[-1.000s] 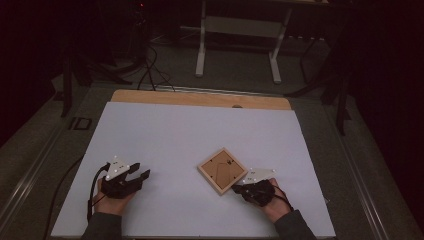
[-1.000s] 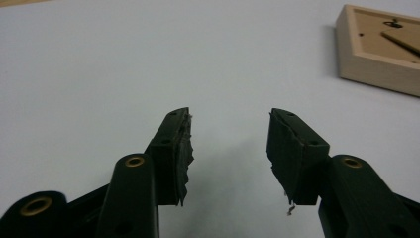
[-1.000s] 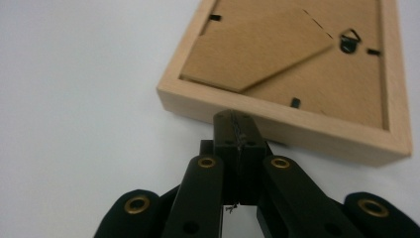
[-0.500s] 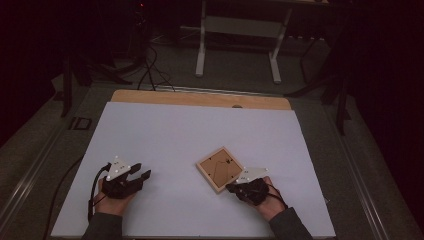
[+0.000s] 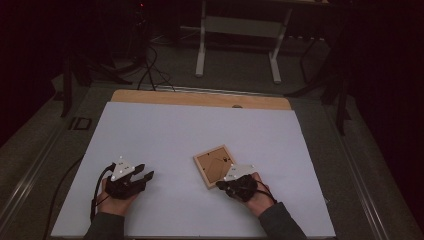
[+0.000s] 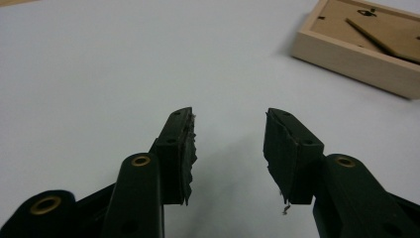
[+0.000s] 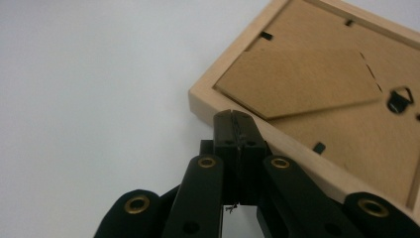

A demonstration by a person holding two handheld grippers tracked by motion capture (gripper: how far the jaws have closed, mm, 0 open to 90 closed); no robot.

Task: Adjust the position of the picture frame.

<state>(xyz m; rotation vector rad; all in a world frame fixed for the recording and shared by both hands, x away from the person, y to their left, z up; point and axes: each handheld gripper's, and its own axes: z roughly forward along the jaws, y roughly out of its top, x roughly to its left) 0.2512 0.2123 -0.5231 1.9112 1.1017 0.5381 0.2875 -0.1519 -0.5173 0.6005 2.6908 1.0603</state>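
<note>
On the left of the high view, at about eight o'clock on the white desk (image 5: 200, 130), the left hand-held gripper (image 5: 146, 177) rests low in the person's left hand (image 5: 117, 200), its tips aimed toward three o'clock. In the left gripper view its two black jaws stand apart with bare desk between them; they have just been closing a little, they grasp nothing, and the torn pads (image 6: 187, 148) touch nothing. A black cable (image 5: 97, 192) loops from the left hand-held gripper beside the wrist. Moving right, the wooden picture frame (image 5: 215, 165) lies flat and face down near the middle of the desk, slightly toward five o'clock, turned so its corners point like a diamond; its brown backing board, fold-out stand and small hanger ring show in the right gripper view (image 7: 341, 94). In the left gripper view the picture frame (image 6: 361, 44) sits at about two o'clock, well apart from the jaws. At the picture frame's five o'clock edge is the right hand-held gripper (image 5: 223, 185), held in the right hand (image 5: 257, 197). Its jaws are clenched together with nothing between them, and in the right gripper view the joined tips (image 7: 239, 130) sit against the pale outer rim of the picture frame near one corner.
</note>
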